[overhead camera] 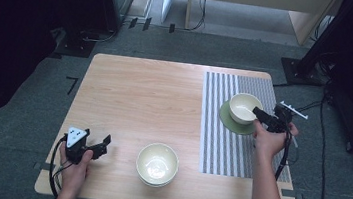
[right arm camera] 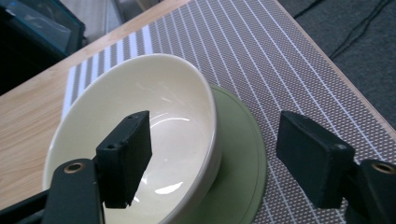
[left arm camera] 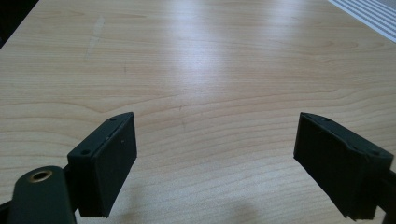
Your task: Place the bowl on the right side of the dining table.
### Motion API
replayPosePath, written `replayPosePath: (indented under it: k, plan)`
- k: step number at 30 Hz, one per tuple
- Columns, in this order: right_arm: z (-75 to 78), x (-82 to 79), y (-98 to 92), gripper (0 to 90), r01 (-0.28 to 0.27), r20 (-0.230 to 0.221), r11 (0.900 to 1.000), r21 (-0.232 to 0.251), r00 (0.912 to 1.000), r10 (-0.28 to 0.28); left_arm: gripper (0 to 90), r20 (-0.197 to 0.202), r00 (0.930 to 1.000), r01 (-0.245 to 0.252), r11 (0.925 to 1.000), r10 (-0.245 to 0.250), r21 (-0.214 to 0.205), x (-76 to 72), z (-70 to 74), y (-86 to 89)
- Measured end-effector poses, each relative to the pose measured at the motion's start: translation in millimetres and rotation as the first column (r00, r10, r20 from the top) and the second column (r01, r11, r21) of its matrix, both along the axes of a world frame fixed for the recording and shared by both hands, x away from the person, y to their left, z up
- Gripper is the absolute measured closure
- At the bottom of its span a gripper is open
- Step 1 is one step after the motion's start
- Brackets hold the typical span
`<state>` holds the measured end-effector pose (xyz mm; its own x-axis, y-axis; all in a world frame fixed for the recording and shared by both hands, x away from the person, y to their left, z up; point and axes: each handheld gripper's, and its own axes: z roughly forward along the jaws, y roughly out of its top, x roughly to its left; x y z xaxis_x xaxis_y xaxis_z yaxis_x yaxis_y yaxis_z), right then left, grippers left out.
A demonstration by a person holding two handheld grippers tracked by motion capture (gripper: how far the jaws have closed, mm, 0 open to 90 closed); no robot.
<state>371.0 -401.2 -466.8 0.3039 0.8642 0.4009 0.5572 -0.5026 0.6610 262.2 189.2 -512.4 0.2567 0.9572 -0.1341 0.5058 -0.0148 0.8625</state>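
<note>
Resting low at the near left corner of the pale wooden table, the left gripper sits in the person's left hand, its grey three-cornered plate on top and its cable looping off the table edge. Its jaws stand wide apart in the left gripper view, with nothing between them but bare wood grain — the left gripper hovers just above the tabletop.

Near the middle of the front edge sits a stack of cream-coloured ceramic bowls, well apart from both grippers.

Farther right, a grey-and-white striped placemat covers the right part of the table. On its far half lies a round olive-green saucer, and a single cream ceramic bowl stands on that saucer.

At the far right, the person's right hand brings the right gripper to the near rim of that bowl. In the right gripper view the jaws are spread wide, straddling the bowl's wall — one jaw inside the cream bowl, the other outside it above the green saucer and the striped mat. The right gripper has not closed on the rim; a clear gap shows on the outer side.
</note>
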Motion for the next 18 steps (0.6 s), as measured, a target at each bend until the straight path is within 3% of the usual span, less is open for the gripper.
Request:
replayPosePath:
  k: [3, 6, 8, 12, 17, 18]
  plan:
    - [1.7, -7.0, 0.1, 28.8, -0.020, 0.036, 0.9998, 0.008, 0.9992, 0.020, 12.8, 0.000, 1.0000, 0.000, 1.0000, 0.000, 0.001, -0.1, 0.0, -0.2]
    - [3.2, -13.1, 1.8, 24.3, -0.052, 0.064, 0.9986, -0.005, 0.9966, 0.053, 12.8, 0.001, 1.0000, 0.000, 1.0000, 0.000, 0.002, -0.2, -0.1, -0.3]
    - [5.4, -17.8, 3.3, 11.6, -0.064, 0.096, 0.9972, -0.038, 0.9931, 0.067, 12.8, 0.002, 1.0000, 0.000, 1.0000, 0.000, 0.003, -0.3, -0.1, -0.5]
    - [8.9, -25.2, 5.8, 4.3, -0.061, 0.126, 0.9927, -0.104, 0.9893, 0.074, 12.8, 0.001, 1.0000, 0.000, 1.0000, 0.000, 0.003, -0.3, -0.1, -0.6]
    - [8.4, -33.7, 10.5, 0.5, -0.115, 0.135, 0.9888, -0.095, 0.9826, 0.127, 12.8, 0.001, 1.0000, -0.001, 1.0000, 0.001, 0.003, -0.4, -0.1, -0.7]
    - [8.8, -36.9, 11.5, 0.0, -0.132, 0.165, 0.9871, -0.090, 0.9755, 0.145, 12.8, 0.001, 1.0000, -0.001, 1.0000, 0.001, 0.003, -0.4, -0.1, -0.7]
